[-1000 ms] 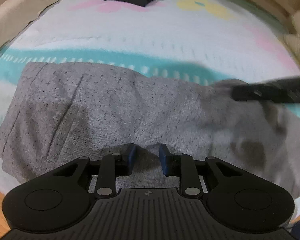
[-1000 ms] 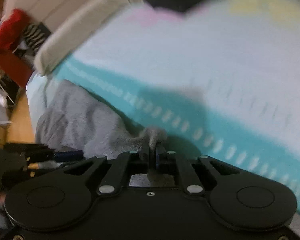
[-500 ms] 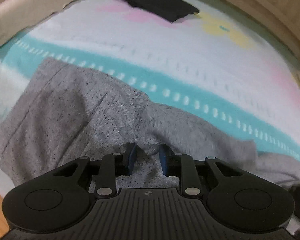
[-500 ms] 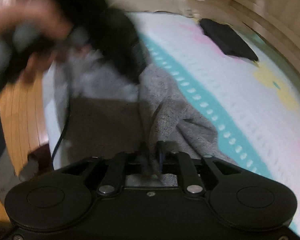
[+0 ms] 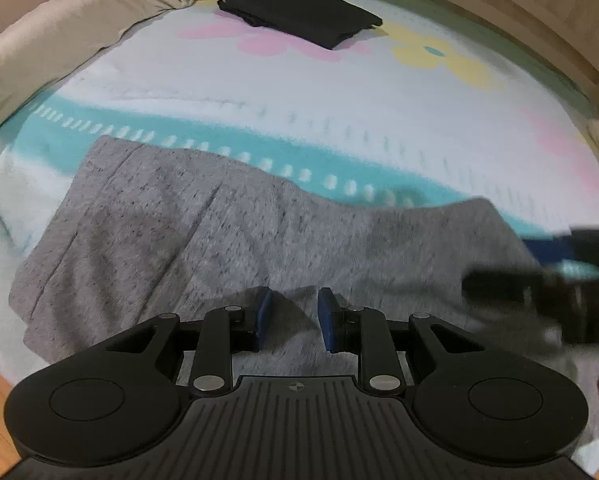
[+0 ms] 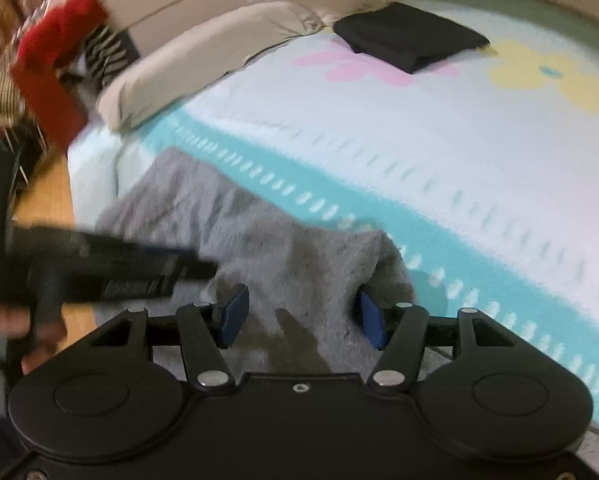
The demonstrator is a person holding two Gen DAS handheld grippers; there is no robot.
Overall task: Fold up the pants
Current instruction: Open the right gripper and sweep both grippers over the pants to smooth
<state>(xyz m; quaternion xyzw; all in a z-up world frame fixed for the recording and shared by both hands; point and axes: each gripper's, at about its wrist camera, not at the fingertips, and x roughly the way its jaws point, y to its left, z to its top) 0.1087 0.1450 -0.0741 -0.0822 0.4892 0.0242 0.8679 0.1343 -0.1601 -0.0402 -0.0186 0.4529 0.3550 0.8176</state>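
The pants (image 5: 227,240) lie flat on the bed (image 5: 379,96), near its front edge, just below the teal stripe (image 5: 339,156). They appear folded over once already, with the fold's corner at the right (image 6: 371,240).

Left gripper (image 5: 294,312): jaws apart, low over the near edge of the pants, holding nothing. A ridge of cloth sits between the pads, but they are not pressed on it.

Right gripper (image 6: 297,312): jaws spread wide, straddling the right end of the pants, holding nothing. Both views are motion-blurred, so exact contact cannot be confirmed.

Recommended procedure for the step in hand, judged as a re-grip for the next fold:
1. Lower each gripper until the pads bracket every layer at the near edge, not the top layer only.
2. Close both grippers together, so that 1 side does not drag the cloth.
3. Lift only enough to clear the bed, then carry the edge across evenly.
4. Keep the 2 grippers well apart to avoid collision.

Containers: none visible. A black folded garment (image 5: 299,20) rests at the far side of the bed, well apart from the pants. A beige pillow (image 5: 59,44) lies along the far left edge.
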